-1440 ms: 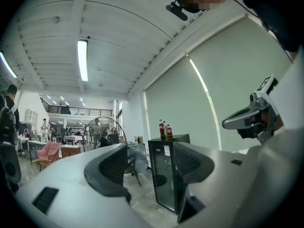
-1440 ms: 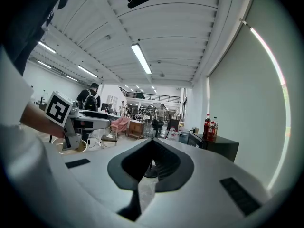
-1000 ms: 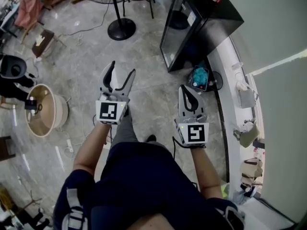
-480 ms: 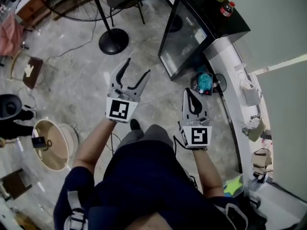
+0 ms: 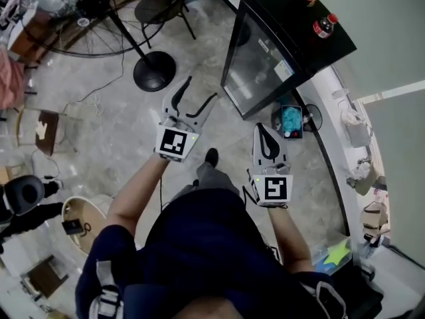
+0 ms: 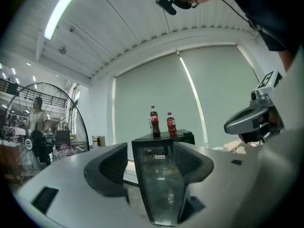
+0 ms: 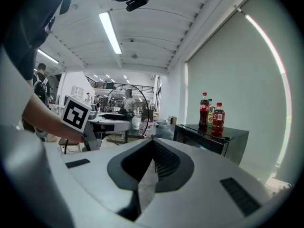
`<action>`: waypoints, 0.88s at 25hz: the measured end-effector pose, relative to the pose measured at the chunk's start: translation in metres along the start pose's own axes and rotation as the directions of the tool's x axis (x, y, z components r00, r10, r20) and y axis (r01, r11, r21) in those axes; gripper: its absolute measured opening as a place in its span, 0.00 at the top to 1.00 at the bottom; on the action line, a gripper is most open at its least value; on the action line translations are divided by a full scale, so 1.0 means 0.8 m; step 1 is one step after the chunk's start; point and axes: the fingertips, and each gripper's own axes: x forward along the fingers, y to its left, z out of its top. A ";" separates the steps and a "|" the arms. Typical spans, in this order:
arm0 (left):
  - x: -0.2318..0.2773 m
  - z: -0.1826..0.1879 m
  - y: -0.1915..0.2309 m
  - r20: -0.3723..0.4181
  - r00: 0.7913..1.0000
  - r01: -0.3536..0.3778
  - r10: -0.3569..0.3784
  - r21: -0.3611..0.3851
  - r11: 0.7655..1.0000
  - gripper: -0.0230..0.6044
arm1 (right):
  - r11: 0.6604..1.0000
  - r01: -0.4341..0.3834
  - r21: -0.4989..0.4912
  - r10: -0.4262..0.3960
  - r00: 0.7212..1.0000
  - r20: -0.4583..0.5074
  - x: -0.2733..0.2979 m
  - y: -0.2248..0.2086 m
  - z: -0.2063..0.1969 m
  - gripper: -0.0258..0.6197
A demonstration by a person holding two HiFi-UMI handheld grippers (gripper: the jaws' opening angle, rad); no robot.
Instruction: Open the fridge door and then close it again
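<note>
A small black fridge (image 5: 282,55) with a glass door stands on the floor ahead, its door closed. Two cola bottles (image 5: 323,25) stand on its top. My left gripper (image 5: 199,90) is held out in the air to the left of the fridge's front, open and empty. In the left gripper view the fridge (image 6: 159,179) shows between its spread jaws, still some way off. My right gripper (image 5: 263,130) hangs short of the fridge's near corner, shut on nothing. In the right gripper view the fridge (image 7: 213,141) lies to the right of the shut tips (image 7: 152,145).
A standing fan (image 5: 154,72) has its round base on the floor left of the fridge, with a chair (image 5: 159,6) behind it. A blue object (image 5: 291,119) lies by the fridge's near side. A white ledge (image 5: 342,158) runs along the right. A round tub (image 5: 83,221) sits at the lower left.
The person has walked forward and both grippers have come closer to the fridge. The left gripper stays open and the right stays shut.
</note>
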 end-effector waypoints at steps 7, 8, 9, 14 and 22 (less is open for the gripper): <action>0.132 -0.043 0.049 -0.032 0.994 0.101 -0.101 -0.009 0.995 0.49 | 0.998 0.051 0.027 -0.050 0.997 -0.050 0.095 -0.043 -0.023 0.93; 0.149 -0.053 0.053 -0.044 0.992 0.121 -0.121 -0.003 0.993 0.49 | 0.997 0.064 0.030 -0.063 0.997 -0.052 0.107 -0.048 -0.025 0.93; 0.166 -0.064 0.055 -0.056 0.988 0.141 -0.141 0.002 0.990 0.49 | 0.996 0.079 0.033 -0.077 0.996 -0.052 0.117 -0.054 -0.025 0.93; 0.246 -0.114 0.073 -0.084 0.962 0.263 -0.261 0.016 0.965 0.49 | 0.982 0.184 0.051 -0.182 0.982 -0.049 0.168 -0.075 -0.025 0.93; 0.344 -0.189 0.133 -0.112 0.893 0.435 -0.437 -0.038 0.900 0.49 | 0.902 0.429 0.047 -0.421 0.899 -0.120 0.257 -0.070 -0.031 0.93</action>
